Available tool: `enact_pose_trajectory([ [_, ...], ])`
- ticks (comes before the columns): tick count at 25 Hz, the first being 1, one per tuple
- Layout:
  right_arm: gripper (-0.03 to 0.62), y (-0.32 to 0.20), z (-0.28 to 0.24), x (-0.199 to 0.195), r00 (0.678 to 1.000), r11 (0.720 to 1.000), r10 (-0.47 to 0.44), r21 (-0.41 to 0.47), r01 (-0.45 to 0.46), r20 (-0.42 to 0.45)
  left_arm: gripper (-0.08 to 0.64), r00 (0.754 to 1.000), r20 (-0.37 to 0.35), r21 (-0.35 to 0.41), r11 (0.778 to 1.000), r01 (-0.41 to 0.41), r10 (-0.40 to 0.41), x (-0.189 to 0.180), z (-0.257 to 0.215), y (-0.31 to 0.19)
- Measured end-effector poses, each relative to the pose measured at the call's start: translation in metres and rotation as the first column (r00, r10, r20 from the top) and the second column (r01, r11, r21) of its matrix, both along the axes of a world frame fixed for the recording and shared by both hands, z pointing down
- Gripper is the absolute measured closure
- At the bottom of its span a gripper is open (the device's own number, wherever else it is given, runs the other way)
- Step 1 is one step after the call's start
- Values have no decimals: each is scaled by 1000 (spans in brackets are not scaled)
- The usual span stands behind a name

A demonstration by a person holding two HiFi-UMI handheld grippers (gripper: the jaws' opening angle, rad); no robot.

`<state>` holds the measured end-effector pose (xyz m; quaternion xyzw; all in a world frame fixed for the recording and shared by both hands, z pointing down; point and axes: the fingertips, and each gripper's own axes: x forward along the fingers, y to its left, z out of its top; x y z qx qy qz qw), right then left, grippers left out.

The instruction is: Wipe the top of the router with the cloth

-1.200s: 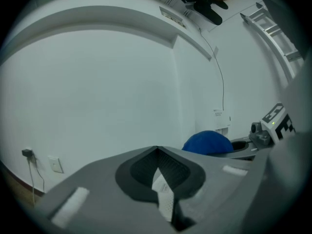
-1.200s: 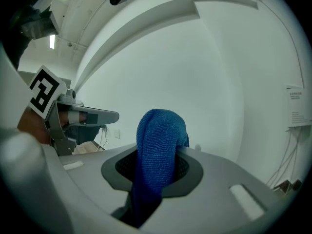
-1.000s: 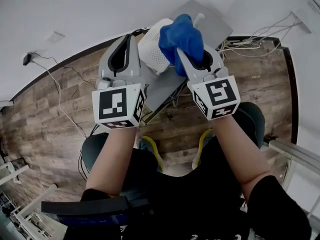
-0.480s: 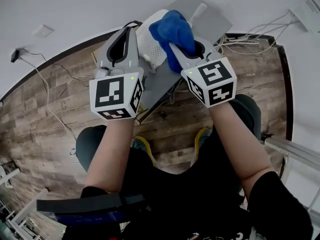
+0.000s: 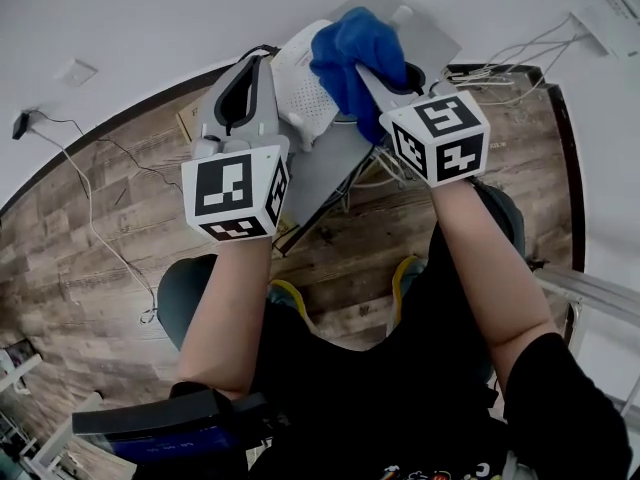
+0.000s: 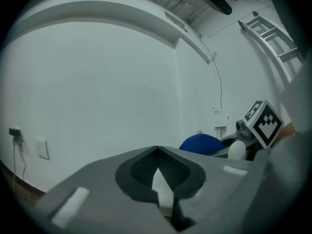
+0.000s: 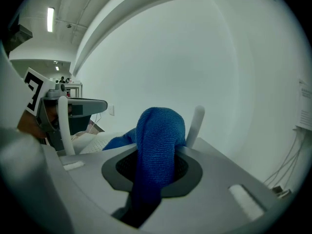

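A white router (image 5: 300, 93) lies on a small grey table (image 5: 335, 168) close to the wall. My right gripper (image 5: 368, 66) is shut on a blue cloth (image 5: 350, 53) that bulges over the router's right side. In the right gripper view the cloth (image 7: 158, 145) fills the jaws of the right gripper (image 7: 156, 160), with the router's body (image 7: 95, 140) to the left and one antenna (image 7: 195, 123) behind. My left gripper (image 5: 262, 68) sits at the router's left end. Its view shows the left gripper (image 6: 158, 174) shut on a thin white piece, apparently another antenna (image 7: 63, 126).
Loose cables (image 5: 500, 68) trail over the wood floor (image 5: 100, 238) right of the table, and one cable (image 5: 95, 233) runs along the left. A wall socket (image 5: 75, 70) is at the left. The person's knees and yellow-edged shoes (image 5: 290, 298) are below the table.
The right gripper swept the cloth leftward over the router, then back toward the right. The left gripper kept its place at the router's left end.
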<state>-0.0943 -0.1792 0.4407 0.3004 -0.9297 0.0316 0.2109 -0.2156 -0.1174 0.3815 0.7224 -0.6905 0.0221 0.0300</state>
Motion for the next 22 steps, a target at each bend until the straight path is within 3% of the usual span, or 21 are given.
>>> enact_pose_trajectory([
  [8, 483, -10, 2, 8, 1000, 999, 28, 25, -28, -5, 558, 1000, -9, 18, 1000, -9, 9, 3, 3, -3],
  [22, 485, 74, -4, -29, 987, 986, -162, 28, 163, -15, 558, 1000, 0, 14, 1000, 2, -2, -5, 8, -6],
])
